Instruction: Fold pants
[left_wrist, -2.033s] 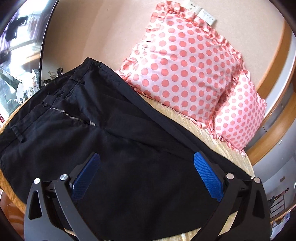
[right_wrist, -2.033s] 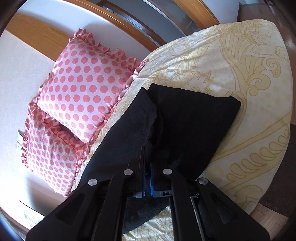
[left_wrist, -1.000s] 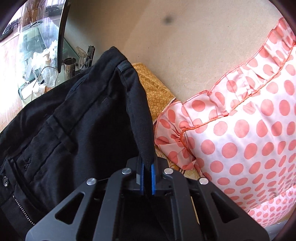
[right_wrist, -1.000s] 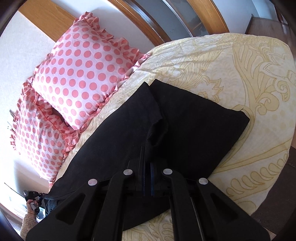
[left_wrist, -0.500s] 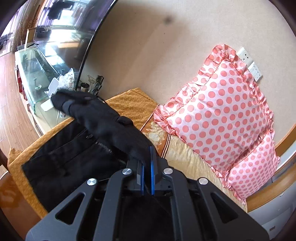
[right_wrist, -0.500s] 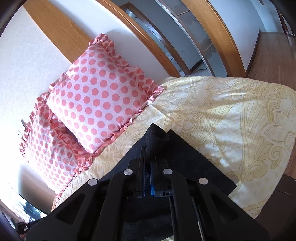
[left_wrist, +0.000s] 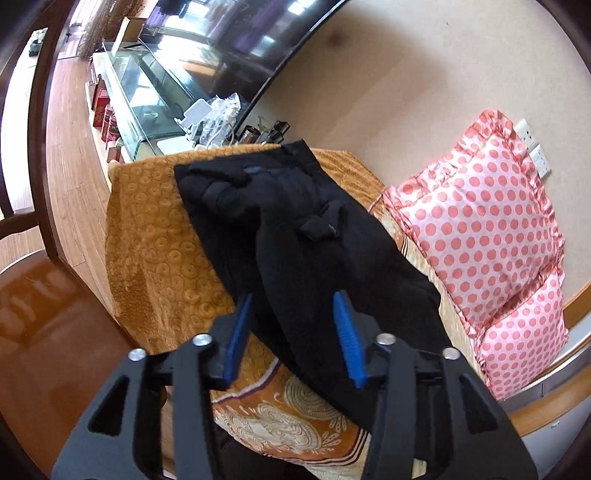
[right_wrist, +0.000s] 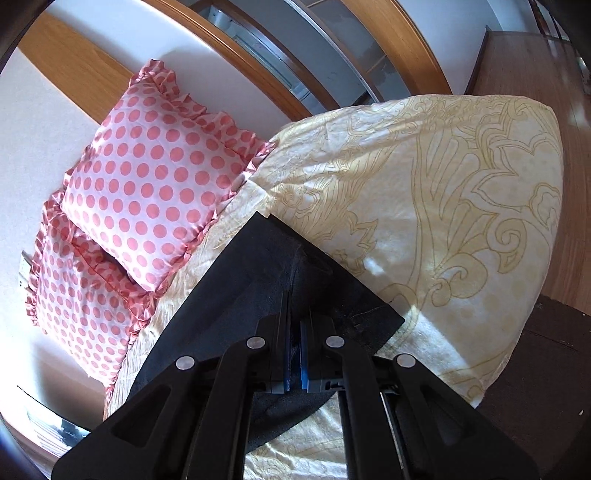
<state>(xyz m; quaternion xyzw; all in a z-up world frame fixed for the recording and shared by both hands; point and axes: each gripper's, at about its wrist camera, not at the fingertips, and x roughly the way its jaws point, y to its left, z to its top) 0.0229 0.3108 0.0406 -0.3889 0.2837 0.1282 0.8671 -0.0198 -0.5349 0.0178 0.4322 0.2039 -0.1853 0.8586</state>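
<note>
Black pants (left_wrist: 295, 236) lie folded lengthwise on the bed, waist end toward the far orange bedspread corner. My left gripper (left_wrist: 293, 332) is open and empty, its blue pads either side of the pants' near edge, just above the cloth. In the right wrist view the leg end of the pants (right_wrist: 266, 266) lies on the cream quilt. My right gripper (right_wrist: 294, 332) is shut on a pinch of the black cloth, which rises in a small ridge up to the pads.
Two pink polka-dot pillows (left_wrist: 487, 229) lean on the wall behind the pants, also in the right wrist view (right_wrist: 147, 184). The orange bedspread (left_wrist: 147, 229) ends at a corner near a glass cabinet (left_wrist: 140, 92). The cream quilt (right_wrist: 461, 206) drops off at the right.
My left gripper carried the waist over, folding the pants in half lengthwise, then opened and let go. My right gripper stayed shut on the leg cloth and lowered it back to the quilt.
</note>
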